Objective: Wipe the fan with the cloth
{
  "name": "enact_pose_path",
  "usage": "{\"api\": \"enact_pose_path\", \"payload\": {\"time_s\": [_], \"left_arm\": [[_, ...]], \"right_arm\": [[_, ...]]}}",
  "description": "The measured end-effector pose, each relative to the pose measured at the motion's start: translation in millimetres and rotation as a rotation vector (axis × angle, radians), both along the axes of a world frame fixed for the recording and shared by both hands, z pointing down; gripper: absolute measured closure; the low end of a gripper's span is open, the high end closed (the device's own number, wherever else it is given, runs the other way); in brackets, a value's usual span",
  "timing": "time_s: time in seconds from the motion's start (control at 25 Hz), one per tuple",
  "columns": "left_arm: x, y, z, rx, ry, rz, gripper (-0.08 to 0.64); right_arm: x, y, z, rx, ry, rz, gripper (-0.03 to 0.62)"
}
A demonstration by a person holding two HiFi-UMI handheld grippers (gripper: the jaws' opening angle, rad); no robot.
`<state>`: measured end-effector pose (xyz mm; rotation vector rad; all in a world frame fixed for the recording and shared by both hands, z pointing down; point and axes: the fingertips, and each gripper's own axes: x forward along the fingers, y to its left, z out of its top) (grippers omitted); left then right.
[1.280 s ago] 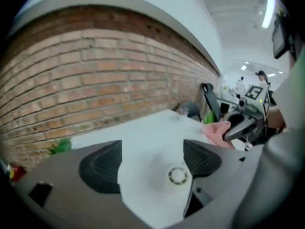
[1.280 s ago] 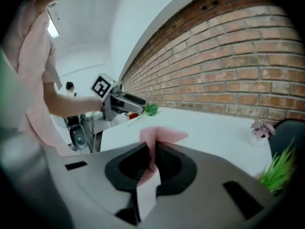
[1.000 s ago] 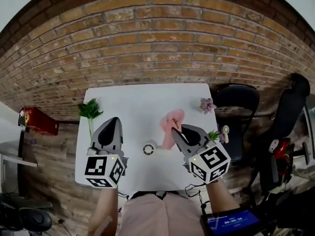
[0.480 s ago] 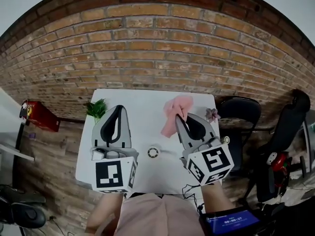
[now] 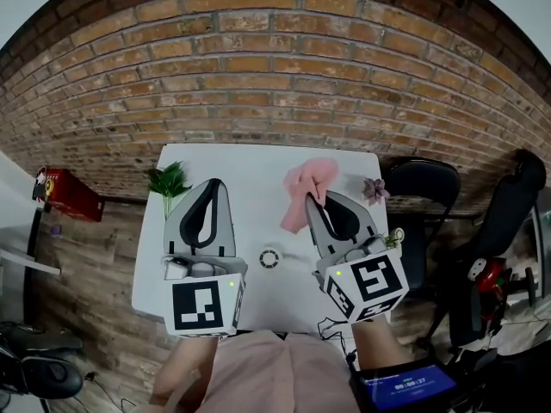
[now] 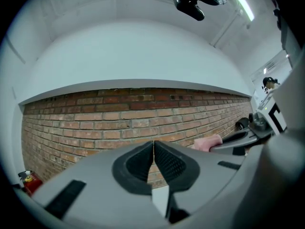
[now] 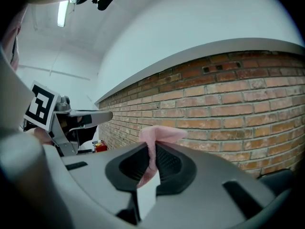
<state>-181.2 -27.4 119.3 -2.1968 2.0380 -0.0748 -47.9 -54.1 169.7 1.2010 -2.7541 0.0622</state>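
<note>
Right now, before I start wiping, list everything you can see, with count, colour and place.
table: one, white, against the wall
brick wall: one, red-brown, behind the table
fan: one, white, small and round, on the table between the grippers
cloth: one, pink, over the table's far right part
leafy plant: one, green, table's far left corner
flower: one, pink, table's far right corner
small plant: one, green, table's right edge
chair: one, black, right of the table
red object: one, floor left of the table
screen: one, blue-lit, bottom right
left gripper: one, grey, jaws shut, empty
right gripper: one, grey, jaws shut on the cloth
</note>
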Motion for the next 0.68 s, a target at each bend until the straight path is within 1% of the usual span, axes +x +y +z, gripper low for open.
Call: {"api": "enact_pose_path", "payload": {"time_s": [0.12,0.28,0.68], "left_arm": [[0.8,-3.0,-2.0,0.002,0.005,0.004,0.548],[2.1,-5.4,-5.9,0.011,0.042,0.006,0.548],[2.5,-6.5,-3.5,0.01,0.033,0.018,0.548]], "right_arm": [[-1.5,-1.2,0.3,-0.005,0.0,-0.005,0.566],[-6.9,-1.9,1.0,-0.004,0.002,-0.009,0.566],[-10.7,-2.8,2.0,-0.006,-0.001,-0.007,0.566]]}}
